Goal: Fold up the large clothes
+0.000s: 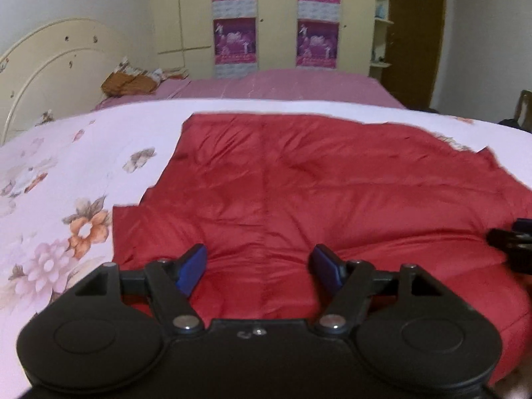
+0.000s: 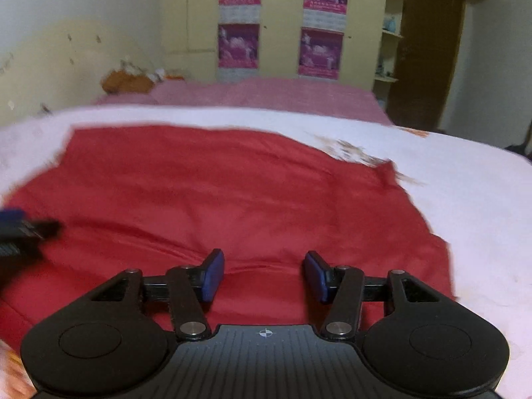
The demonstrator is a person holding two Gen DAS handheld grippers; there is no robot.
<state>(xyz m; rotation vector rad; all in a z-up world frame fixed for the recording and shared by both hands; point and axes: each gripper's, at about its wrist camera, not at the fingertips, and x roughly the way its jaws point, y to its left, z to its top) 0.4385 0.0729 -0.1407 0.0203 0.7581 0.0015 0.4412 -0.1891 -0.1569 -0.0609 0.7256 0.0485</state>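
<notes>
No writing can be read; the purple posters on the far wardrobe are too blurred. The left gripper hangs with jaws well apart, nothing between the blue pads. The right gripper is likewise parted and empty, its jaws a little narrower. Both hover over the near edge of the red garment, spread flat on the floral sheet, its long axis running side to side across the bed.

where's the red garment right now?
The red garment lies spread on the floral bedsheet, filling the middle of both wrist views, just ahead of both grippers' open jaws.
</notes>
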